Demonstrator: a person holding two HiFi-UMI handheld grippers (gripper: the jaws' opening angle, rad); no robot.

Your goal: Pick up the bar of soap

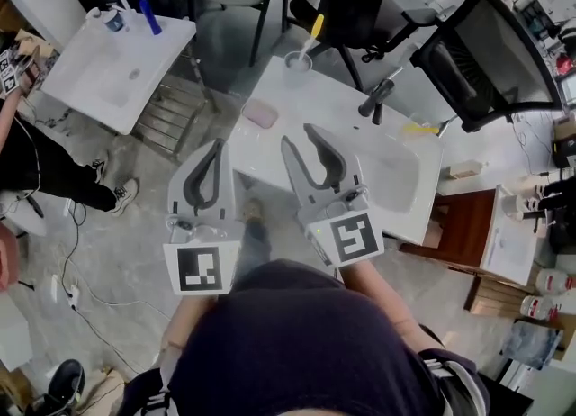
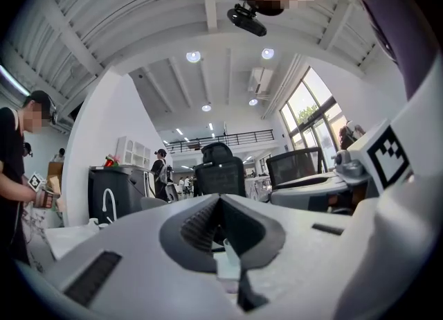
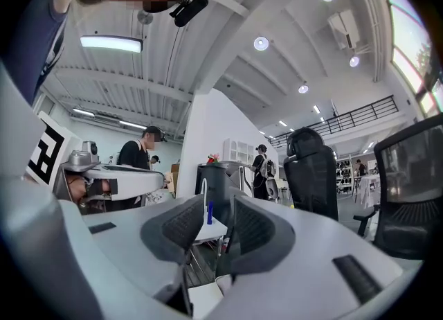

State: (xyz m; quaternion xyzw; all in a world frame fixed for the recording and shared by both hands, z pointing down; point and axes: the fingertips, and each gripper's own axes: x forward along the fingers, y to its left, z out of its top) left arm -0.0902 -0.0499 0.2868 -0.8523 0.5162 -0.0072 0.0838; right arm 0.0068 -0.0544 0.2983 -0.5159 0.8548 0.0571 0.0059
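The bar of soap (image 1: 260,114) is pink and lies on the near left corner of a white basin top (image 1: 360,149). Both grippers are held level in front of it. My left gripper (image 1: 218,144) sits just left of and short of the soap, its jaws closed tip to tip with nothing in them. In the left gripper view, the left gripper (image 2: 220,199) also shows its tips meeting. My right gripper (image 1: 300,138) hovers over the basin top just right of the soap, its jaws apart and empty. The right gripper (image 3: 218,204) shows a clear gap. Neither gripper view shows the soap.
A dark faucet (image 1: 378,97), a cup with a yellow toothbrush (image 1: 298,60) and a small yellow item (image 1: 418,129) stand on the basin top. A second white basin (image 1: 117,67) is at the upper left. Black office chairs (image 1: 486,54) stand behind, a person (image 1: 36,171) stands at left, and a wooden cabinet (image 1: 463,225) is at right.
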